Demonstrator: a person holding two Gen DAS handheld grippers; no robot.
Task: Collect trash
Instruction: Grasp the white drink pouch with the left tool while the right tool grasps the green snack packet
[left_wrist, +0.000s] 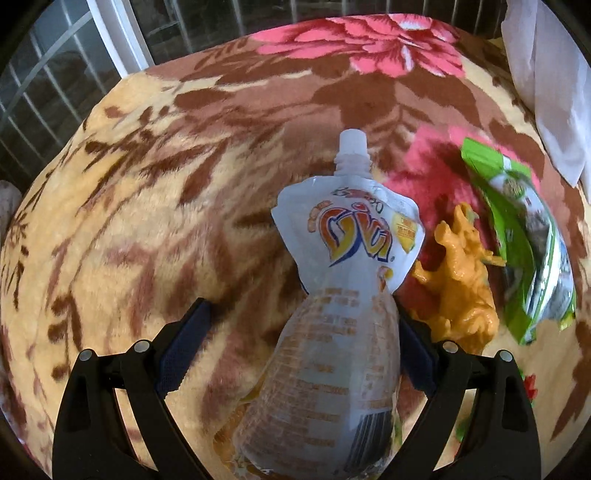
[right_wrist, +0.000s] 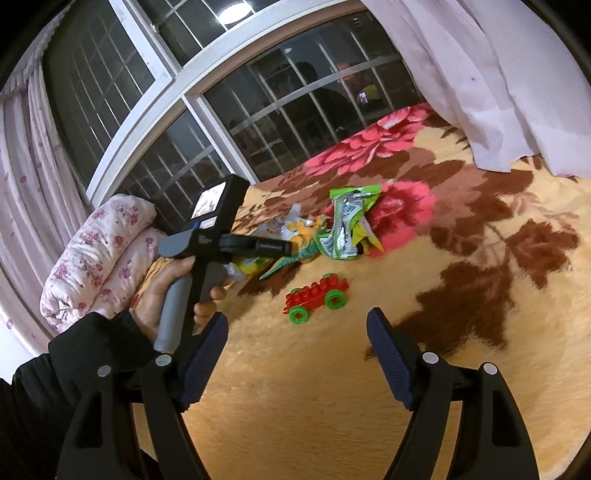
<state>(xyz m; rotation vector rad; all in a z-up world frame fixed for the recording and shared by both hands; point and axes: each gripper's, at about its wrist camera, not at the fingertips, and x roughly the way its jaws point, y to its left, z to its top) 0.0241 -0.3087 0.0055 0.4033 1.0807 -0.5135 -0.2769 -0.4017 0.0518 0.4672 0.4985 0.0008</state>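
Note:
A white drink pouch (left_wrist: 347, 236) with an orange logo and a spout lies on the floral blanket (left_wrist: 147, 221). My left gripper (left_wrist: 301, 306) points down over it and is open. The pouch's lower half lies between the pads, with a gap on the left side. An orange toy dinosaur (left_wrist: 461, 280) and a green snack wrapper (left_wrist: 524, 236) lie just right of the pouch. In the right wrist view the wrapper (right_wrist: 347, 221) sits in the same pile. My right gripper (right_wrist: 297, 319) hovers open over the blanket with nothing between its fingers.
A hand (right_wrist: 166, 295) in a black sleeve holds the left tool. A red toy car (right_wrist: 317, 295) with green wheels and a green dinosaur (right_wrist: 295, 256) lie nearby. A folded flowered quilt (right_wrist: 96, 258) is at the left, a curtain (right_wrist: 498, 92) at the back right, barred windows (right_wrist: 295, 110) behind.

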